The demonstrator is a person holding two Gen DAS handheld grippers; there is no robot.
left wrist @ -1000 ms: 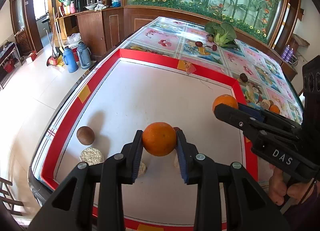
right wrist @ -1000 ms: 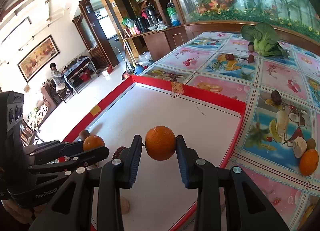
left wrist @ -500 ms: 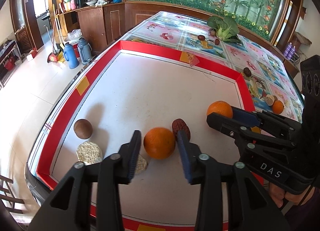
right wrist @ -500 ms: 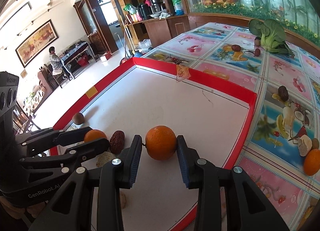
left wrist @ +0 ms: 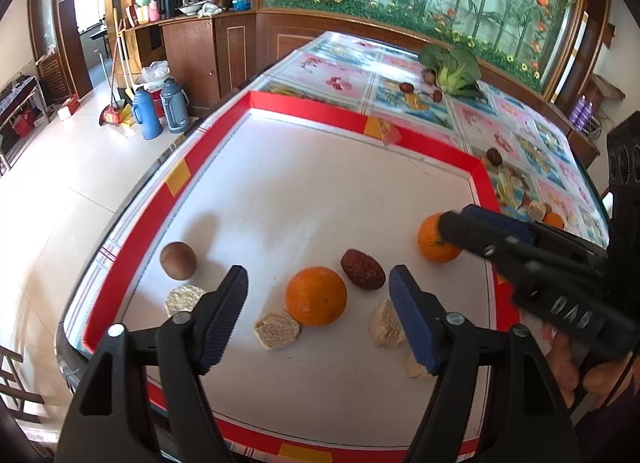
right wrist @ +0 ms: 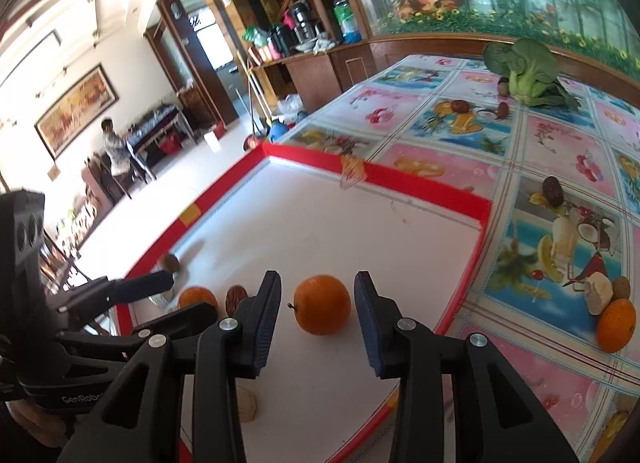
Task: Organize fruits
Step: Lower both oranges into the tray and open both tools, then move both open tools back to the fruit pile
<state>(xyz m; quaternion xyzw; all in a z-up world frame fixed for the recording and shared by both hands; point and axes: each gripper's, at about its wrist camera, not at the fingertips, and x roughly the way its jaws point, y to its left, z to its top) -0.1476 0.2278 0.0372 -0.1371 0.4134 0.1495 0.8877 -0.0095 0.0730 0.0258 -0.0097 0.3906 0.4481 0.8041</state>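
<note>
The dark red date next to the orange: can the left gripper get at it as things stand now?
Probably yes. The left gripper is open, and the date lies bare just beyond it, though the orange sits close beside.

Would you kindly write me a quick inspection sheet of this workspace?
Surface: white mat with red-taped border.
Job's things: round left orange and round right orange, each resting between a gripper's fingers; wrinkled dark-red date; brown round fruit.
Clutter: pale crumbly chunks.
Grippers: left gripper and right gripper open, jaws just been opening, neither touching its orange.
Cables: nothing seen.
Surroundings: fruit-print tablecloth, green leafy vegetable.
</note>
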